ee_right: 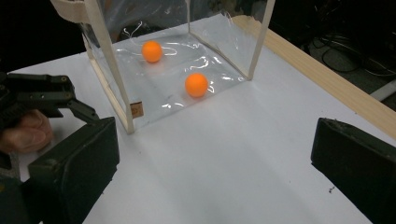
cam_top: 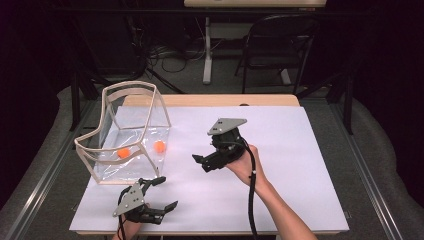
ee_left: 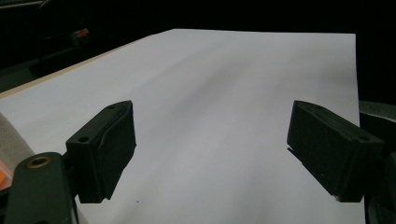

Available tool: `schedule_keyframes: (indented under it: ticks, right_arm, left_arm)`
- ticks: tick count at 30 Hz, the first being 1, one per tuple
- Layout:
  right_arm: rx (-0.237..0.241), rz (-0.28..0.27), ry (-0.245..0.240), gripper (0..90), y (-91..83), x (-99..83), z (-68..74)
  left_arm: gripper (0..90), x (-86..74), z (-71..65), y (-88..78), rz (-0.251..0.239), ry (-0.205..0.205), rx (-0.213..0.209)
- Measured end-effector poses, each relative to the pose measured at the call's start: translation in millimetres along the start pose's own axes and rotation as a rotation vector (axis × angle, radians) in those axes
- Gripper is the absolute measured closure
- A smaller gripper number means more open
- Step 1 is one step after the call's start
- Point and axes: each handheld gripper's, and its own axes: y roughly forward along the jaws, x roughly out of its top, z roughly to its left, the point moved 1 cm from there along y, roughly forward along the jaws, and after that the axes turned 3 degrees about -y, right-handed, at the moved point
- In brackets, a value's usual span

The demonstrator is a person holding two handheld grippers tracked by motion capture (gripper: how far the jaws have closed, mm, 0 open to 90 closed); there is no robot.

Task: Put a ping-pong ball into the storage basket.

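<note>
High view shows two orange balls [cam_top: 123,153] at left centre inside a clear wood-framed box [cam_top: 131,89]. They look light, smooth, roll-prone; pinch across the middle. Left gripper [cam_top: 161,194] and right gripper [cam_top: 199,161] gape empty.

Support: table [cam_top: 210,100], light wood top showing as a strip along the far edge.
Cover: white sheet [cam_top: 280,165] spread over nearly the whole top; a few small dark specks on it in the gripper views.
On sheet, far-left: clear-walled box [cam_top: 131,131] with a pale wooden frame, standing on the sheet, open at the top.
Inside box: two orange balls, one [cam_top: 123,153] toward the left, the other [cam_top: 159,146] at the right wall; apart from each other.
Box label: small tag [ee_right: 136,110] at the base of one frame post; text too small to read.
</note>
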Motion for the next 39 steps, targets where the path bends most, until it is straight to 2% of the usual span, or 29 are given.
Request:
schedule_keyframes:
  ticks: [9,14,16,18,36,38,39]
  right_arm:
    - [-0.014,-0.013,-0.002,0.2,-17.9,-30.2,4.1]
    - [-0.02,-0.04,0.001,0.0,-27.0,-43.6,5.4]
    - [-0.041,-0.052,0.004,0.0,-29.1,-48.9,6.4]
    - [-0.035,-0.066,0.008,0.0,-30.9,-55.6,7.0]
    - [-0.035,-0.075,-0.003,0.0,-43.9,-122.5,8.0]
    - [-0.03,-0.055,-0.005,0.0,-43.7,-128.9,7.2]
    - [-0.043,-0.048,-0.011,0.0,-44.0,-132.1,7.4]
  left_arm:
    - [15.6,0.2,-0.2,0.3,0.001,0.002,-0.001]
    - [15.6,0.1,-0.3,0.4,0.002,0.002,-0.002]
    - [15.6,0.0,-0.3,0.4,0.003,0.003,-0.002]
    - [15.6,0.0,-0.3,0.0,0.0,0.002,0.001]
    - [15.7,-1.1,-1.1,1.4,0.003,-0.005,-0.002]
    - [15.7,-1.3,-1.0,1.4,0.002,-0.005,0.001]
    - [15.7,-1.2,-1.0,1.1,0.002,-0.005,0.001]
